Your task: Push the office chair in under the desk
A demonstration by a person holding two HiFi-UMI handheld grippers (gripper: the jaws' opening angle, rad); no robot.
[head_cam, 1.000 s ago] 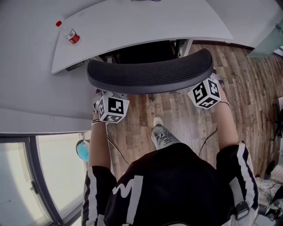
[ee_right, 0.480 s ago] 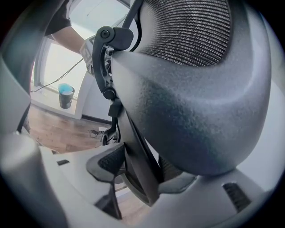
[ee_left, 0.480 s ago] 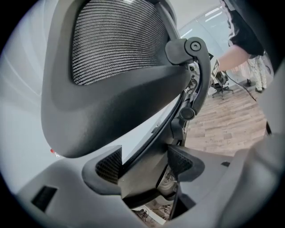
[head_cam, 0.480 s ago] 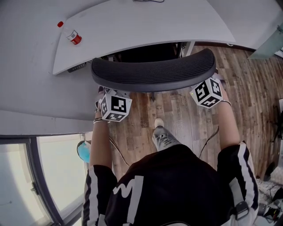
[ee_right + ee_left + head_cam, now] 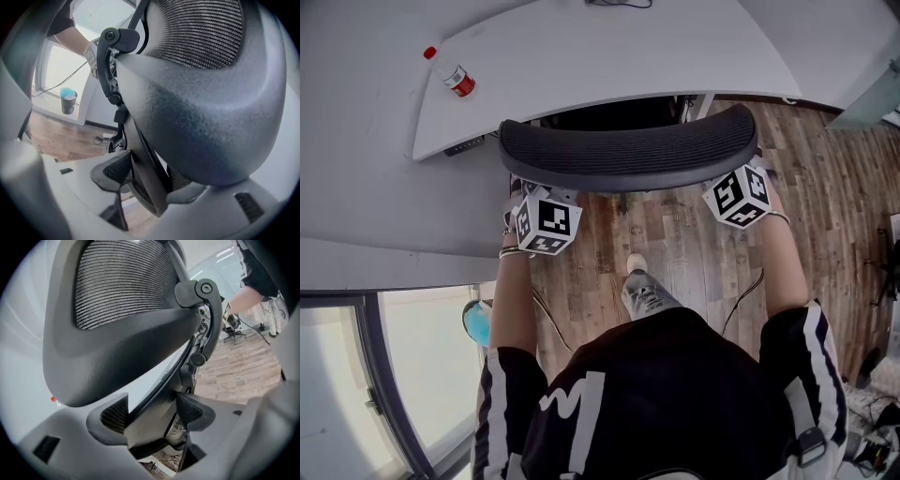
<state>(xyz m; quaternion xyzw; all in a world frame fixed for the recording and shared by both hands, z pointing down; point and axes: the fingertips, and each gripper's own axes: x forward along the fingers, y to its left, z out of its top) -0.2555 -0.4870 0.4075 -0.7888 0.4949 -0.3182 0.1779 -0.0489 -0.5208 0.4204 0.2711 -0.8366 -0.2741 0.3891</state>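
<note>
Both grippers are clamped on the frame of the office chair's backrest, one at each end, and that backrest is the mark from which everything else is placed. Far to its left and beyond it, a clear water bottle with a red cap and red label lies on the white desk. Below the backrest's left end and toward the person, a blue-topped container stands on the floor beside a window. At the left end itself, the left gripper holds the black frame edge between its two ribbed pads, both pressing on it, with the mesh back rising above; its marker cube shows just on the person's side of the backrest. Beyond the middle of the backrest, the desk's curved front edge runs just beside its top rail, with a dark gap between them; the seat cannot be seen. On the person's side of the middle, one shoe rests on the wooden floor. At the right end, the right gripper grips a slanting frame strut, a pad on either side of it, and its marker cube sits just beside the backrest's right tip.
</note>
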